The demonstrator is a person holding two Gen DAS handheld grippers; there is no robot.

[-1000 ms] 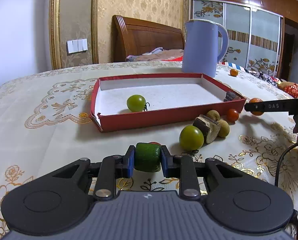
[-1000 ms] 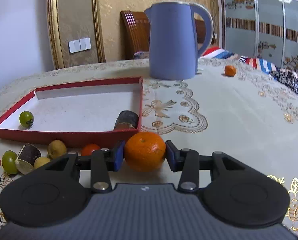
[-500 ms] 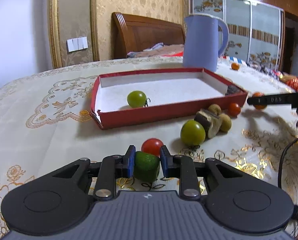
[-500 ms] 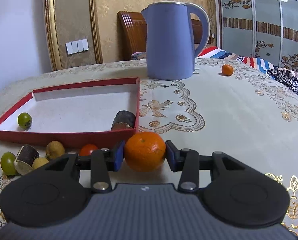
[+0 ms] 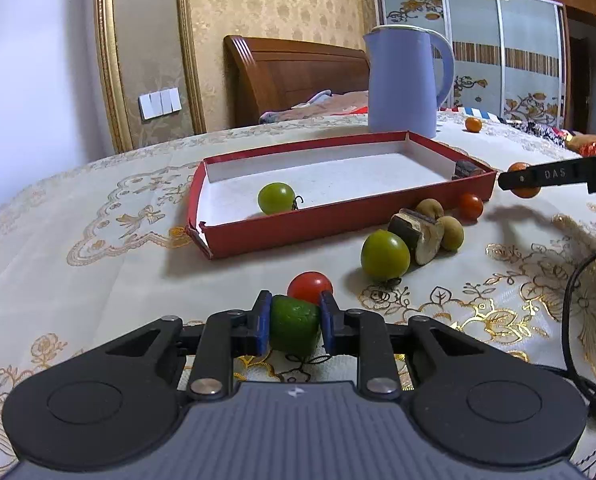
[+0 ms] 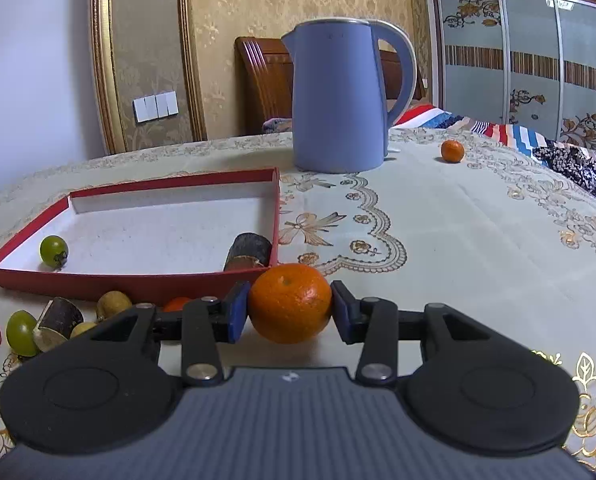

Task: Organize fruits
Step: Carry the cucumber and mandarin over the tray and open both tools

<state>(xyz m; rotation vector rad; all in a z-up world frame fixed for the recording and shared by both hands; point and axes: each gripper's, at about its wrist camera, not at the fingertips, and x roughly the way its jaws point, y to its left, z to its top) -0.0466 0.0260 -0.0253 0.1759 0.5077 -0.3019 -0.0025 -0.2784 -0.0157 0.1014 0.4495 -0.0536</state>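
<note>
My left gripper (image 5: 294, 326) is shut on a dark green fruit piece (image 5: 294, 330), held just above the tablecloth. A red cherry tomato (image 5: 309, 285) lies right behind it. My right gripper (image 6: 290, 309) is shut on an orange mandarin (image 6: 290, 302), near the red tray's front right corner. The red tray (image 5: 337, 220) holds a green tomato (image 5: 276, 198) and a dark brown piece (image 6: 249, 251). Outside its front wall lie a green tomato (image 5: 385, 255), a dark-skinned cut piece (image 5: 417, 234), two small brown fruits (image 5: 451, 233) and a red tomato (image 5: 470, 206).
A blue kettle (image 6: 339, 96) stands behind the tray. A small mandarin (image 6: 452, 151) lies on the cloth to the kettle's right. The right gripper's finger (image 5: 553, 176) reaches in from the right in the left wrist view, with a black cable (image 5: 573, 300) below it.
The left gripper, holding the green piece, has lifted and drawn back, so the red cherry tomato behind it has come into sight. The right gripper has risen slightly with the mandarin.
</note>
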